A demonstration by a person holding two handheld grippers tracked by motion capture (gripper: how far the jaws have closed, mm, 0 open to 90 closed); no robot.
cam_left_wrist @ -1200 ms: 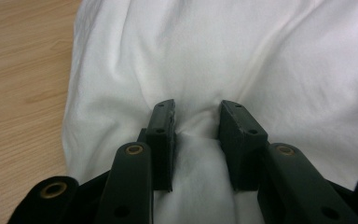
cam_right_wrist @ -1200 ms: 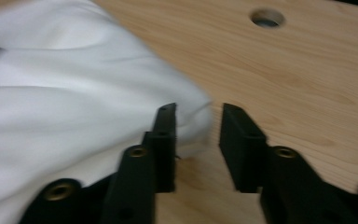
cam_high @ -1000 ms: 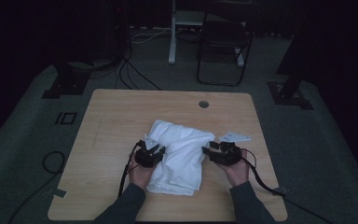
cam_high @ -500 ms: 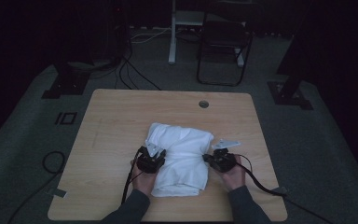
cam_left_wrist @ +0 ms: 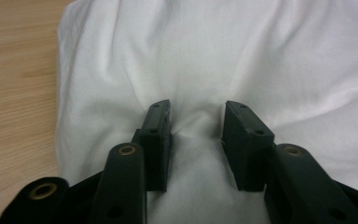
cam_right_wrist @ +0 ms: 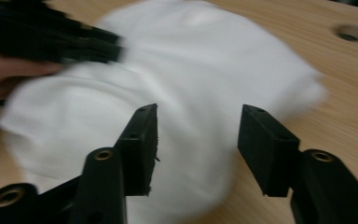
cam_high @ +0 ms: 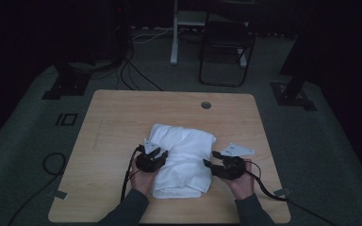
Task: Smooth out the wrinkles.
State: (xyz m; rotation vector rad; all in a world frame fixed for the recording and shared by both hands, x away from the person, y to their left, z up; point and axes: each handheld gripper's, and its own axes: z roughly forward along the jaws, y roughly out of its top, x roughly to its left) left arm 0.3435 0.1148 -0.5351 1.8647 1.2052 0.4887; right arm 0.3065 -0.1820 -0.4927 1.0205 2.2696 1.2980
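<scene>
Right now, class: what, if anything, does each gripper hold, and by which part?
The left gripper has a raised ridge of the white cloth between its jaws, near the cloth's left edge; whether it pinches cannot be told. The right gripper holds nothing, open at the cloth's right edge.

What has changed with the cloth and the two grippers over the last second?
The right gripper has let go: its jaws have just been opening and stand apart at the right edge of the white cloth, pressing on nothing. The left gripper rests on the cloth; its jaws have just been opening a little, with a pinch of fabric bunched between them. The cloth now lies as a tidier folded bundle. The table is unchanged.
</scene>
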